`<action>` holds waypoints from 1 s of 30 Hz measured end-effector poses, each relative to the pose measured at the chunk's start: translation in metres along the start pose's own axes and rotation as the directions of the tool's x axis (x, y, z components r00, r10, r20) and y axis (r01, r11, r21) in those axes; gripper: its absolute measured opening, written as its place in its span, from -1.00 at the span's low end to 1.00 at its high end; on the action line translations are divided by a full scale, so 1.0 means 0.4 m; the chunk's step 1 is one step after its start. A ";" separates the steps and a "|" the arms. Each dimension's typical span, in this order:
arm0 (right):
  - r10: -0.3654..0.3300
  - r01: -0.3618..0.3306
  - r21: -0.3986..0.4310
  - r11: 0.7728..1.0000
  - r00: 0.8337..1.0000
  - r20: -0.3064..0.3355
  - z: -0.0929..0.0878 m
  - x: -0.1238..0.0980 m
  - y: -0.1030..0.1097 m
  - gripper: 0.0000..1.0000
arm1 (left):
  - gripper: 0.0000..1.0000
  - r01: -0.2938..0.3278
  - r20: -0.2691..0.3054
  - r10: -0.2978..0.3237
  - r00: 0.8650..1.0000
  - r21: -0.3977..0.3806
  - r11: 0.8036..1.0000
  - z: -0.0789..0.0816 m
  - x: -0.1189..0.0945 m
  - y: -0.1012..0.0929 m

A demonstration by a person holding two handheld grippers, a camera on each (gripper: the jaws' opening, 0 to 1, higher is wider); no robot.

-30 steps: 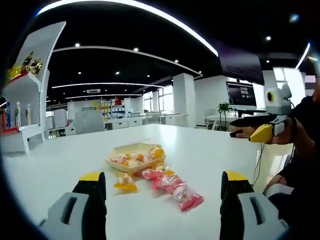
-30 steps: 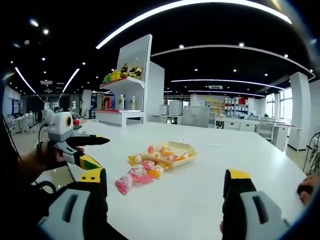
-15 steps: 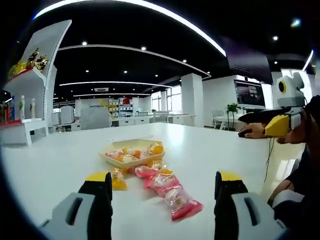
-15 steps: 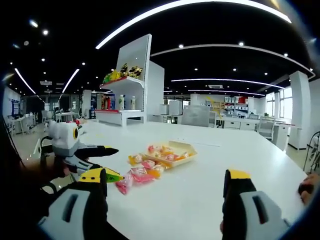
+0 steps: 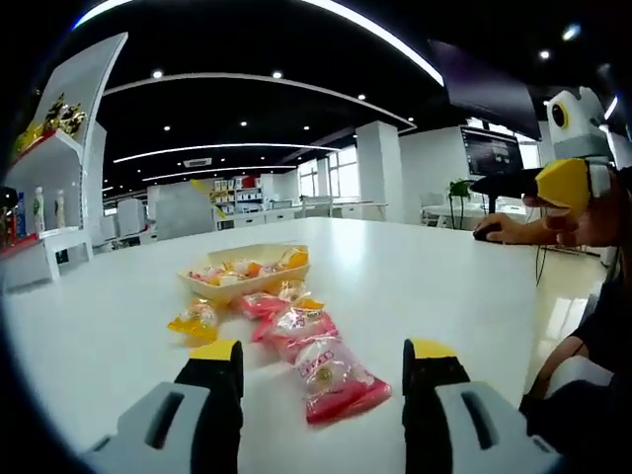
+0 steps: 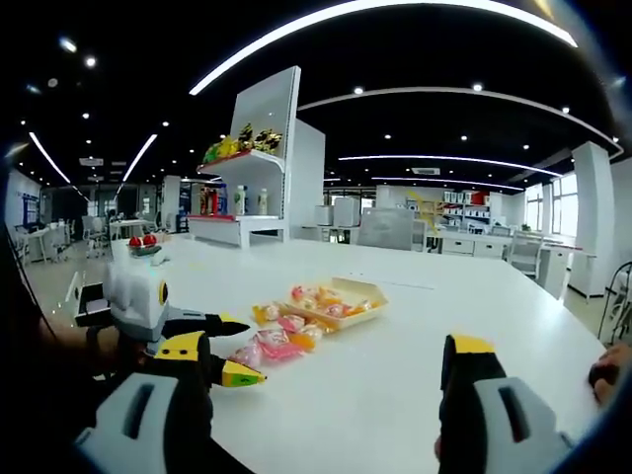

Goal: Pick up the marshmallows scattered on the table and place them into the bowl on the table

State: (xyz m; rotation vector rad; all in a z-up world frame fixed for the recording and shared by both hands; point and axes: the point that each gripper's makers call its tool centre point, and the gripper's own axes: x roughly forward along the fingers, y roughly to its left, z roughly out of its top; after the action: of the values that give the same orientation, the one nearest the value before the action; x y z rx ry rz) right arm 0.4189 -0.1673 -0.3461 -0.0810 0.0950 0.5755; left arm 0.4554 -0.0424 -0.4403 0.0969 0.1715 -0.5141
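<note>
A shallow tan bowl [image 5: 240, 277] sits on the white table [image 5: 415, 276], holding several wrapped marshmallows. In front of it lie loose packets: a yellow one [image 5: 194, 323], pink ones [image 5: 286, 318], and a larger pink packet [image 5: 334, 379] nearest me. My left gripper [image 5: 324, 354] is open, low over the table, with that nearest pink packet lying between its jaws. In the right gripper view the bowl [image 6: 337, 300] and packets [image 6: 271, 347] lie ahead. There the left gripper [image 6: 237, 348] reaches in from the left beside them. My right gripper [image 6: 326, 354] is open and holds nothing, back from the pile.
A white display shelf [image 6: 259, 158] with bottles and bright goods stands behind the table. Desks and chairs fill the office beyond. The right gripper [image 5: 523, 184], held in a hand, hangs at the upper right of the left gripper view. The table edge [image 5: 553, 306] runs at the right.
My left gripper has moved forward and down to the loose packets; the nearest pink packet now lies between its jaws. The right gripper has stayed still.
</note>
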 end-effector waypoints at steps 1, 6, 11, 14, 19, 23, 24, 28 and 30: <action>-0.001 0.001 -0.001 1.000 1.000 0.000 0.001 0.001 -0.001 0.87 | 0.23 0.000 -0.006 0.000 1.000 0.000 1.000 -0.002 0.005 0.000; 0.002 -0.002 -0.005 1.000 1.000 0.003 0.005 0.000 0.002 0.87 | 0.03 0.016 -0.062 -0.017 0.998 -0.018 1.000 -0.024 0.021 0.000; -0.007 0.007 -0.006 1.000 1.000 0.006 0.008 -0.003 -0.005 0.87 | -0.20 0.010 -0.081 -0.015 0.997 -0.056 0.998 -0.030 0.018 0.010; -0.005 0.005 -0.006 1.000 1.000 0.006 0.008 -0.003 -0.003 0.87 | -0.25 0.005 -0.079 -0.010 0.997 -0.062 0.998 -0.029 0.017 0.014; -0.004 0.004 -0.008 1.000 1.000 0.006 0.008 -0.002 -0.001 0.87 | -0.37 -0.006 -0.119 0.006 0.993 0.000 1.000 -0.048 0.011 0.027; -0.006 0.006 -0.009 1.000 1.000 0.004 0.006 0.000 -0.002 0.87 | -0.47 -0.011 -0.104 0.008 0.995 -0.034 0.999 -0.040 0.004 0.033; -0.006 0.006 -0.009 1.000 1.000 0.003 0.005 0.000 -0.001 0.87 | -0.49 -0.012 -0.105 0.008 0.994 -0.037 0.999 -0.040 0.003 0.033; -0.002 0.002 -0.009 1.000 1.000 0.001 0.003 0.003 0.002 0.87 | -0.55 -0.009 -0.100 0.005 0.995 -0.038 0.999 -0.039 0.001 0.032; 0.000 0.000 -0.007 1.000 1.000 -0.001 0.001 0.004 0.003 0.87 | -0.56 -0.008 -0.097 0.004 0.995 -0.034 0.999 -0.038 0.000 0.030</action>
State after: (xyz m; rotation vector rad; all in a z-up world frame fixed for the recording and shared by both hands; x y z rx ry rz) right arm 0.4196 -0.1653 -0.3459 -0.0886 0.0940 0.5758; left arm 0.4592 -0.0301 -0.4547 0.0891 0.2751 -0.5004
